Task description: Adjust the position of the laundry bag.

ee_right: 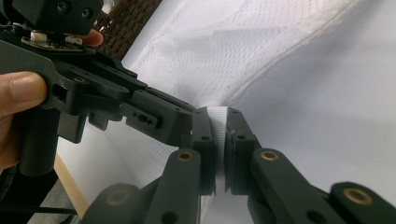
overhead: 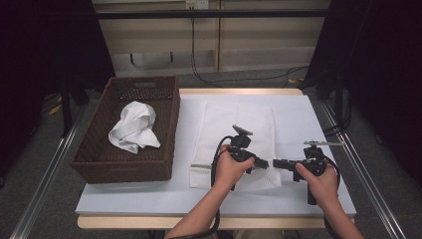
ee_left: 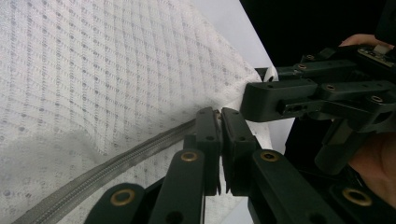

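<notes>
I am holding both tongs low over the near right part of the white bench [overhead: 298, 119], where a white mesh laundry bag [overhead: 234, 129] is lying flat. The bag's zipper [ee_left: 116, 158] is running along its near edge.

In the left gripper view, my left tongs [ee_left: 219, 116] are sitting closed on the end of that zipper, jaws nearly together with the mesh bunching just in front of them. In the high view the left tongs [overhead: 266, 163] are pointing right, at the bag's near right corner.

My right tongs [overhead: 275, 163] are pointing left, tip to tip with the left pair. In the right gripper view the right tongs [ee_right: 222, 116] are pinching a fold of the white fabric, a thin strip of it showing between the jaws. The left tongs are crossing that view just beside them, touching or almost touching.

To the left, a brown wicker basket [overhead: 94, 154] is standing on the bench, well apart from the bag. A crumpled white cloth [overhead: 134, 127] is lying inside it.
</notes>
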